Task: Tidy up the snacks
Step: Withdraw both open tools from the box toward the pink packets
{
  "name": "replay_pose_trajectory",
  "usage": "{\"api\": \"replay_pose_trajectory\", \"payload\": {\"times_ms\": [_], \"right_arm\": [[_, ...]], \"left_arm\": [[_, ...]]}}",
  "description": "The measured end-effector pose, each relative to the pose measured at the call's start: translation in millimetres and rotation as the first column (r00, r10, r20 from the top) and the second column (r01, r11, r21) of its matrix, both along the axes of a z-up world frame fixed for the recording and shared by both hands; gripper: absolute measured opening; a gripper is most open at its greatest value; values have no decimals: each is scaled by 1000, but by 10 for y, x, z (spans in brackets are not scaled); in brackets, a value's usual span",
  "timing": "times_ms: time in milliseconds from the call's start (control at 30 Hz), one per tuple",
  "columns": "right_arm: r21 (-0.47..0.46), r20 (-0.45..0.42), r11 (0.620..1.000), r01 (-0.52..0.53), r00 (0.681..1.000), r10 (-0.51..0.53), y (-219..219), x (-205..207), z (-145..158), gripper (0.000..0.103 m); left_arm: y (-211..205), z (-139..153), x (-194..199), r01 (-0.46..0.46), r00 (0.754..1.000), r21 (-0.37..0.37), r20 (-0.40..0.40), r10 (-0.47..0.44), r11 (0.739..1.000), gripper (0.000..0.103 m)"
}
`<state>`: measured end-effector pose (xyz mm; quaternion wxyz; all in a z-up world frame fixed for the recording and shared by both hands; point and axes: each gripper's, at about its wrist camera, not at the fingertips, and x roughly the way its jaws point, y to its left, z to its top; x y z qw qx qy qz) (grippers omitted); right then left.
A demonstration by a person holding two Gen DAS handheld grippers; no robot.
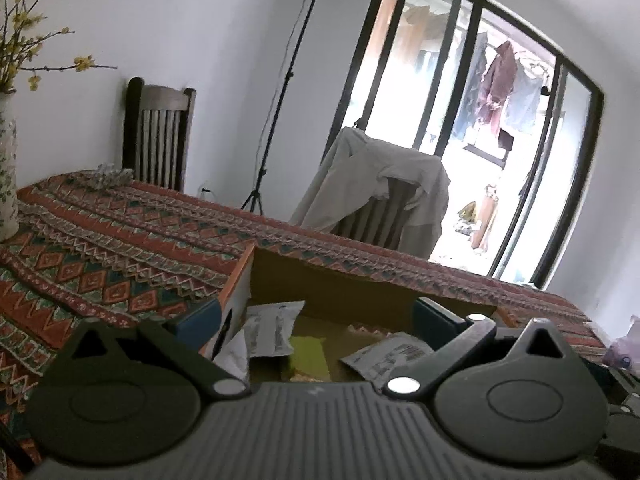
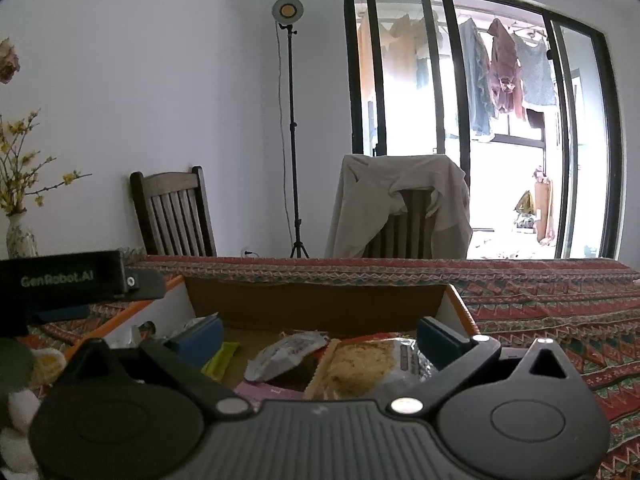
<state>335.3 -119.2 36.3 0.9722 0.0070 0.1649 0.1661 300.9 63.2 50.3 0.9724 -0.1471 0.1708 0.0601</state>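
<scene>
A vase (image 2: 20, 236) of yellow sprigs stands at the table's (image 2: 560, 304) far left corner. Left gripper (image 1: 316, 328) and right gripper (image 2: 320, 338) both hang with jaws spread wide and empty over the open box (image 2: 316, 304) at the near edge, where the snacks (image 2: 360, 364) lie piled inside; beyond, two chairs (image 2: 176, 212) face the window (image 2: 480, 120).

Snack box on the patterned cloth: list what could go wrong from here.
1. The snack packets lie overlapping in the cardboard box; open right tongs may pinch two.
2. The noodle pack may crush if squeezed.
3. Left tongs work the same box; they could collide.
</scene>
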Motion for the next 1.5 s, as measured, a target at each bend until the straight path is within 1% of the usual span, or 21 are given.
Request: {"api": "replay_pose_trajectory", "payload": {"times_ms": [133,200,300,400,533,700,900,1167,1233,1300,1400,1500], "right_arm": [[-3,27,1000,-5,1000,5,-9,-42,77,103],[-16,34,1000,0,999,0,4,-67,120,103],[-24,40,1000,0,999,1,11,-122,185,103],[-12,32,1000,-17,999,17,5,-185,257,103],[-43,49,999,-21,999,23,13,-325,321,103],[-52,61,998,-17,998,20,-37,-518,391,103],[-74,41,997,-11,999,14,-110,-753,327,103],[-86,-6,996,-14,1000,14,-241,-1050,81,103],[-88,-17,996,-19,1000,18,-280,-1116,13,103],[-86,-34,996,-13,999,10,-315,-1167,-32,103],[-79,-30,997,-13,999,11,-360,-1242,-74,103],[-83,-60,996,-14,998,9,-383,-1274,-145,103]], "left_arm": [[-26,84,-36,-11,1000,-8,5,11,1000,103],[-50,158,-79,-22,1000,1,6,22,1000,103],[-50,247,-194,-20,1000,12,15,20,1000,103],[-27,310,-325,-32,999,22,19,31,999,103],[29,336,-494,-34,999,19,12,34,999,103],[52,320,-729,-26,1000,39,2,26,999,103],[48,186,-1034,1,1000,66,-24,1,998,103],[22,-127,-1394,30,998,104,-56,-24,994,103],[41,-197,-1434,35,998,111,-62,-28,993,103],[73,-280,-1455,30,997,101,-75,-22,994,103],[72,-410,-1470,34,996,107,-88,-24,994,103],[75,-508,-1443,34,994,108,-106,-23,994,103]]}}
